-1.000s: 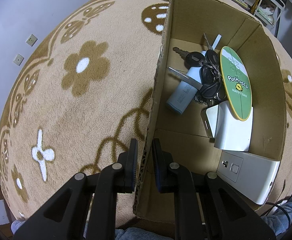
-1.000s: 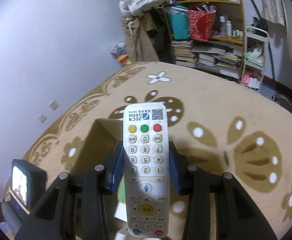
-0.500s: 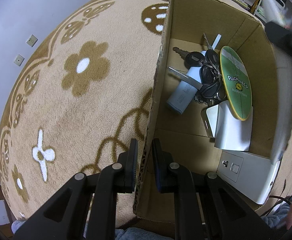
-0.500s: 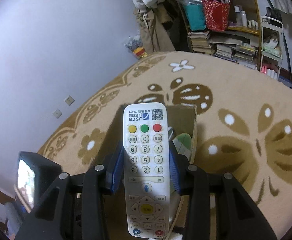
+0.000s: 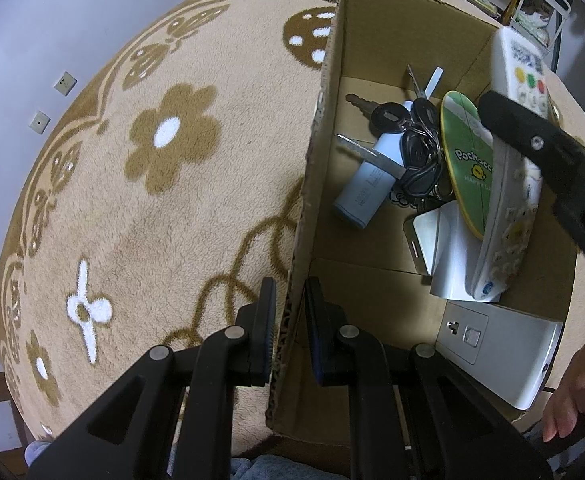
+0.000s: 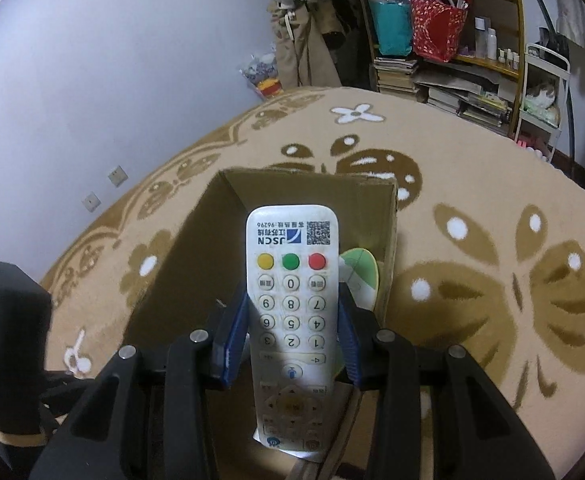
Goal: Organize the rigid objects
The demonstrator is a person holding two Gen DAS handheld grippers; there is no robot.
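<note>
An open cardboard box (image 5: 376,36) sits on a beige flowered rug. My left gripper (image 5: 290,312) is shut on the box's near left wall. Inside lie a bunch of keys (image 5: 412,140), a pale blue power bank (image 5: 368,188), a green oval card (image 5: 468,160), a white flat device (image 5: 452,256) and a wall socket plate (image 5: 500,344). My right gripper (image 6: 292,320) is shut on a white remote control (image 6: 292,304), its blue pads pressing both long sides. In the left wrist view the remote (image 5: 512,184) hangs tilted over the box's right side.
The rug (image 5: 152,200) spreads wide to the left of the box. Shelves with books and bags (image 6: 444,40) stand against the far wall. A person's hand (image 5: 576,396) shows at the lower right. A black device with a screen (image 6: 0,344) stands at the left.
The right gripper has carried the remote down and over the box; it now shows in the left wrist view above the box's right side. The left gripper has stayed put on the box wall.
</note>
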